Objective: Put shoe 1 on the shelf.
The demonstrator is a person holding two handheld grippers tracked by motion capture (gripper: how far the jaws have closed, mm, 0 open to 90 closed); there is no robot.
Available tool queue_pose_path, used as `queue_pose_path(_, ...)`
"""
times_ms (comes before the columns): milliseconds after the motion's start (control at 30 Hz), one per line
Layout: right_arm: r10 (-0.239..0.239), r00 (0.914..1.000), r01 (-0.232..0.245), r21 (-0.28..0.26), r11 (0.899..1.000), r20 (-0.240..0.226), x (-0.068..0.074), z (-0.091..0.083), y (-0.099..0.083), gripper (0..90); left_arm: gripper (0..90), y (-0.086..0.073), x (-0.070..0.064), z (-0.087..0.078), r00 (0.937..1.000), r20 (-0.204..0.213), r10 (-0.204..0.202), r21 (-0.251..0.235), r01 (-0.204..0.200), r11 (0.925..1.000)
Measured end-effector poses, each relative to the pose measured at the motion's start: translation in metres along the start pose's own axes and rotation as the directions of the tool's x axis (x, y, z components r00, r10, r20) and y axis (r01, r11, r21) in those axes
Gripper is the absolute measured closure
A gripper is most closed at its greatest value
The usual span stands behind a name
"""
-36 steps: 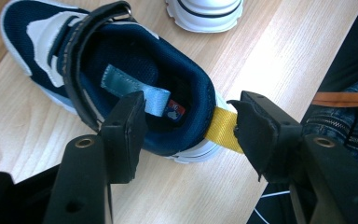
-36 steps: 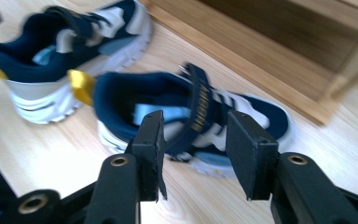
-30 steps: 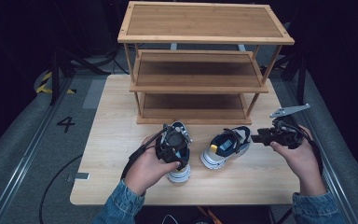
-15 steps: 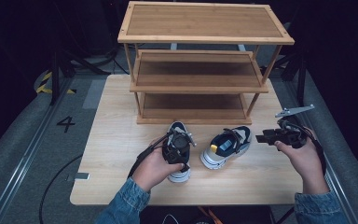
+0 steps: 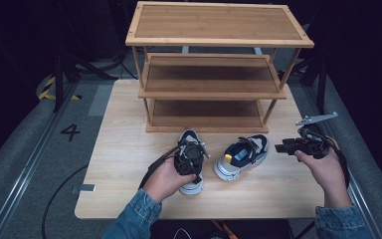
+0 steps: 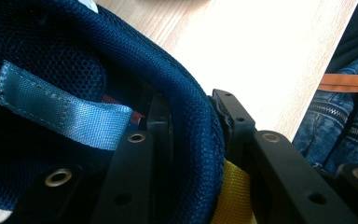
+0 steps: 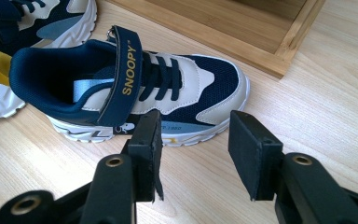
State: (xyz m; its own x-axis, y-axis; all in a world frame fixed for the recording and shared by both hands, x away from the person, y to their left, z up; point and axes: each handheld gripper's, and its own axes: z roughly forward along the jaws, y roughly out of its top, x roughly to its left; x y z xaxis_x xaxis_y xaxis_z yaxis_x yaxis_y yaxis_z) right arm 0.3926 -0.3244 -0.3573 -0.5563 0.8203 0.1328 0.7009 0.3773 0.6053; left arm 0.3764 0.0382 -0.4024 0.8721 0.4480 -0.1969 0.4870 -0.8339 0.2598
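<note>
While the left gripper [image 5: 191, 155] has its two black jaws clamped on the padded heel collar of a navy mesh sneaker with a white sole [image 5: 191, 183], one jaw inside the shoe and one outside beside the yellow heel tab [image 6: 233, 196], the right gripper [image 5: 284, 147] hangs above the table with its jaws apart and nothing between them. That held shoe rests at about 6 o'clock on the pale wooden table [image 5: 119, 149], its toe pointing to 12; its partner, a navy and cream sneaker with a strap reading SNOOPY [image 7: 135, 84], lies just beside it toward 3 o'clock, at 9 o'clock from the right gripper. At 12 o'clock on the table stands a three-tier bamboo shoe rack [image 5: 214, 64]. Around the table runs grey flooring [image 5: 35, 149] bearing a painted number 4 [image 5: 70, 132], against a dark room. Since half a second ago the left gripper has closed in on the heel, while the right gripper has barely shifted.
</note>
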Motion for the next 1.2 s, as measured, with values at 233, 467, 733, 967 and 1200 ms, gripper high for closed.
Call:
queue_pose_path(233, 0.002, 1.0, -0.002, -0.012, 1.0, 0.006, -0.001, -0.006, -0.001, 55.5, 71.0, 0.0, -0.004, -0.01, 1.0, -0.006, -0.001, -0.002, 0.001, 1.0)
queue_pose_path(467, 0.004, 0.9999, -0.004, -0.022, 1.0, 0.015, -0.003, -0.011, -0.005, 55.5, 70.9, -0.001, -0.012, -0.033, 0.9994, -0.025, 0.022, -0.029, -0.023, 0.9993)
queue_pose_path(733, 0.026, 0.9994, -0.026, -0.007, 1.0, 0.023, -0.006, -0.011, -0.012, 55.4, 70.4, 0.001, -0.026, -0.067, 0.9956, -0.067, 0.065, -0.043, -0.068, 0.9967)
queue_pose_path(967, 0.035, 0.999, -0.035, -0.005, 0.999, 0.028, -0.007, -0.012, -0.017, 55.4, 70.3, 0.008, -0.037, -0.095, 0.9903, -0.087, 0.108, -0.062, -0.114, 0.9916)
queue_pose_path(1200, 0.036, 0.999, -0.036, 0.003, 0.999, 0.026, -0.006, -0.01, -0.02, 55.3, 70.2, 0.015, -0.04, -0.113, 0.9844, -0.128, 0.12, -0.063, -0.129, 0.9896)
